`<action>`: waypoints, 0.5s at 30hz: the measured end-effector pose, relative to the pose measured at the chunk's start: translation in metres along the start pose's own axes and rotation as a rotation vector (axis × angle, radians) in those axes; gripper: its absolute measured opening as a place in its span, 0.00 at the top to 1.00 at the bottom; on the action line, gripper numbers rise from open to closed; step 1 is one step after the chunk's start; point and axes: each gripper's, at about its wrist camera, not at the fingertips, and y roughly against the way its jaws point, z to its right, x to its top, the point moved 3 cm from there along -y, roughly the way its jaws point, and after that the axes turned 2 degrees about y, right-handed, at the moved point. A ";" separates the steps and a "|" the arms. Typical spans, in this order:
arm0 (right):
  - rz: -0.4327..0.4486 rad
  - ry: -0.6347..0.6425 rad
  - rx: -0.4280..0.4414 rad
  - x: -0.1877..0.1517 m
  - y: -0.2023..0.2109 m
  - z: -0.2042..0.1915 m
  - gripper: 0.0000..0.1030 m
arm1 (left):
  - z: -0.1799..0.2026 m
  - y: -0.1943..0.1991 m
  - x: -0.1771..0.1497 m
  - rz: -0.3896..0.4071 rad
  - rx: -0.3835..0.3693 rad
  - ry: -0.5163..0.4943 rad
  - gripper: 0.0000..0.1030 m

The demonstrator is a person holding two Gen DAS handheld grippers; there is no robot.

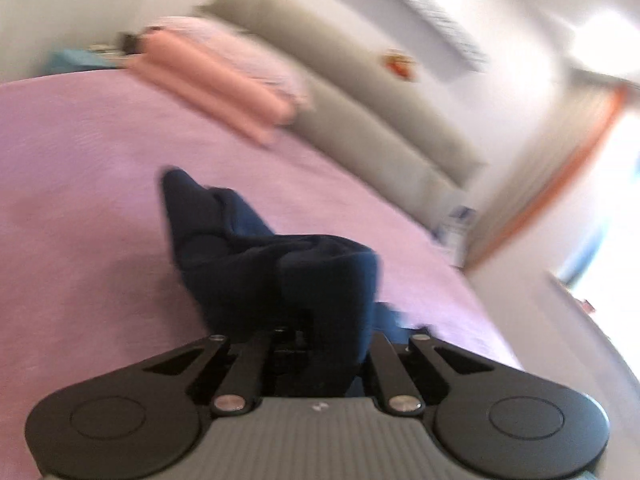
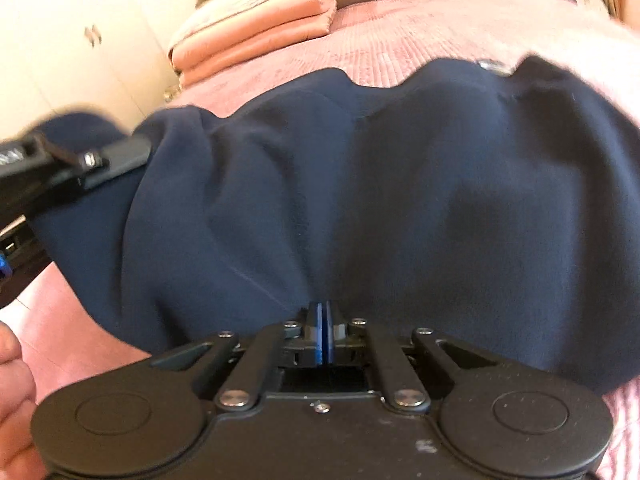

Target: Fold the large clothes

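Note:
A large navy blue garment [image 2: 360,184] hangs bunched over the pink bedspread [image 2: 420,36]. My right gripper [image 2: 322,312] is shut on its near edge, the blue pads pressed together with cloth rising from them. My left gripper [image 1: 320,344] is shut on another part of the navy garment [image 1: 280,268], which covers its fingertips and trails away across the pink bedspread [image 1: 80,184]. The left gripper also shows in the right wrist view [image 2: 116,156] at the far left, on the garment's left end. The left wrist view is blurred by motion.
Folded salmon-pink bedding [image 2: 260,28] and a pale pillow [image 1: 224,40] lie by the beige headboard [image 1: 360,80]. White wardrobe doors [image 2: 80,48] stand on the left. A curtain with an orange edge [image 1: 560,176] hangs beside a bright window. The person's hand [image 2: 12,380] is at lower left.

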 end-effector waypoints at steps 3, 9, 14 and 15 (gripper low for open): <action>-0.009 -0.101 0.091 0.002 0.007 0.020 0.98 | 0.040 -0.012 -0.002 -0.034 -0.122 -0.071 0.95; -0.022 -0.201 0.171 0.011 0.034 0.069 0.95 | 0.126 -0.056 -0.031 -0.171 -0.331 -0.194 0.95; -0.016 -0.171 0.080 0.018 0.081 0.129 0.90 | 0.169 -0.099 -0.077 -0.294 -0.384 -0.227 0.95; -0.027 -0.146 0.023 0.019 0.091 0.144 0.84 | 0.174 -0.109 -0.089 -0.325 -0.378 -0.242 0.95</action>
